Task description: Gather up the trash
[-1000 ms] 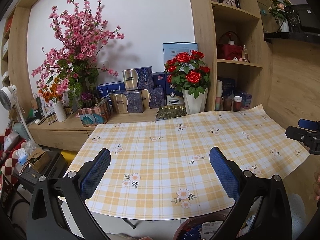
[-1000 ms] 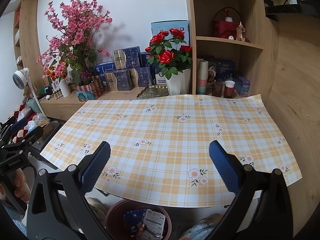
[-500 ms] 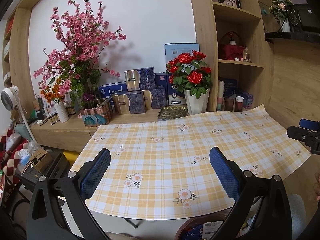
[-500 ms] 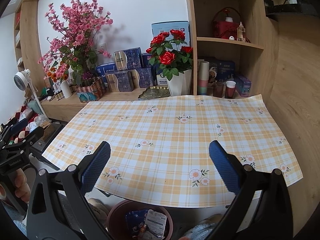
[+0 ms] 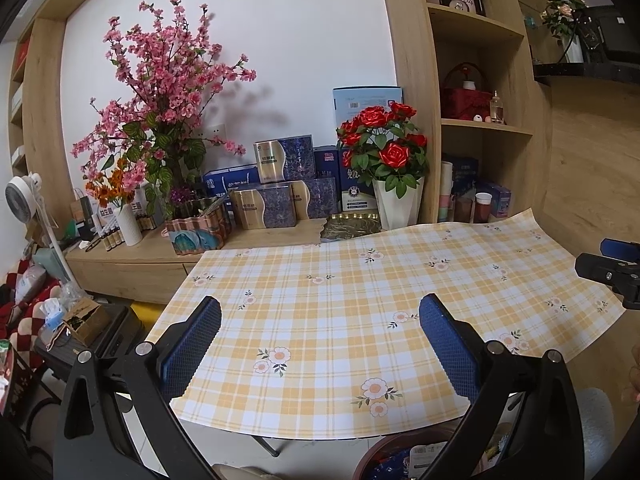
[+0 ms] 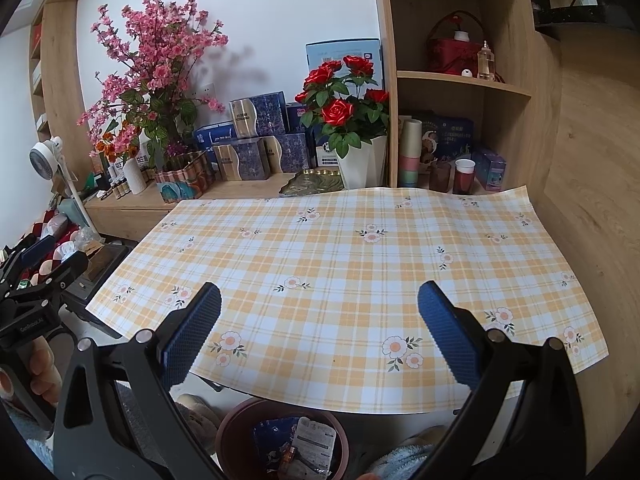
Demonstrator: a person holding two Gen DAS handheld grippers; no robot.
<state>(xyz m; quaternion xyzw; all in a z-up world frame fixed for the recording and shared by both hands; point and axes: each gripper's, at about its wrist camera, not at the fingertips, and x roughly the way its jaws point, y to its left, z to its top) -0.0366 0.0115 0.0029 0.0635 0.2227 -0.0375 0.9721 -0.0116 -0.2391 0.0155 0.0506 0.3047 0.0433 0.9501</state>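
Yellow-and-white plaid tablecloth (image 6: 340, 264) with small flower prints, spread over a table and bare of loose items in both views. Behind it, at 12 o'clock, a low wooden counter (image 5: 132, 256) against a white wall. On that counter: tall pink blossom arrangement (image 5: 168, 92) at 10 o'clock, stacked blue-and-gold gift boxes (image 5: 280, 192) in the middle, red roses in a white pot (image 6: 348, 120) at 1 o'clock, a green-gold leaf-shaped tray (image 6: 312, 182) just beside the pot. Wooden shelving (image 6: 460, 80) at 2 o'clock, holding a red basket, a small bottle, stacked cups and boxes. Small white fan (image 5: 22, 196) at 9 o'clock.

Left gripper (image 5: 320, 344) low in its own view, blue-padded fingers spread wide apart, nothing between them. Right gripper (image 6: 320, 338) likewise wide apart and empty, above the near edge of the cloth.

Brown bin (image 6: 280, 436) below the near table edge at 6 o'clock, seen plainly only from the right wrist: trash (image 6: 308, 444) inside, a blue wrapper and a pale printed packet among it. From the left wrist, just a sliver of the same bin at 5 o'clock, partly hidden behind a finger. Left wrist view alone: upper shelf with jars and a peach flower pot at 1 o'clock, plus the other gripper's tip at 3 o'clock. Right wrist view alone: a hand (image 6: 38, 364) around the left gripper's handle at 8 o'clock.
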